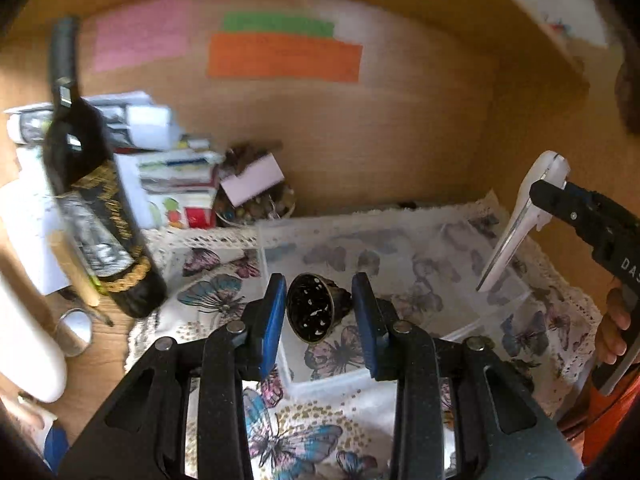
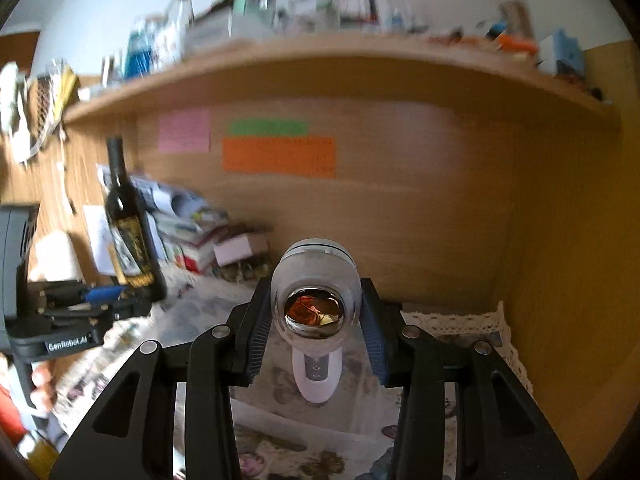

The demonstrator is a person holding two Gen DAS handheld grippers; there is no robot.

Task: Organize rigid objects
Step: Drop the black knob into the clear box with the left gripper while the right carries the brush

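Observation:
My left gripper (image 1: 319,312) is shut on a small dark bronze cup-shaped object (image 1: 316,307), held on its side above a clear plastic tray (image 1: 404,272) on the butterfly cloth (image 1: 288,432). My right gripper (image 2: 316,316) is shut on a white handheld device (image 2: 315,312) with a shiny metal head and a small button panel. That device also shows in the left wrist view (image 1: 520,216), held up at the right above the tray. The left gripper shows at the left edge of the right wrist view (image 2: 100,300).
A dark wine bottle (image 1: 96,208) stands at the left next to a stack of papers and boxes (image 1: 172,176) and a bowl of small items (image 1: 256,200). A wooden back panel (image 1: 360,128) carries coloured notes. A cluttered shelf (image 2: 320,52) hangs above.

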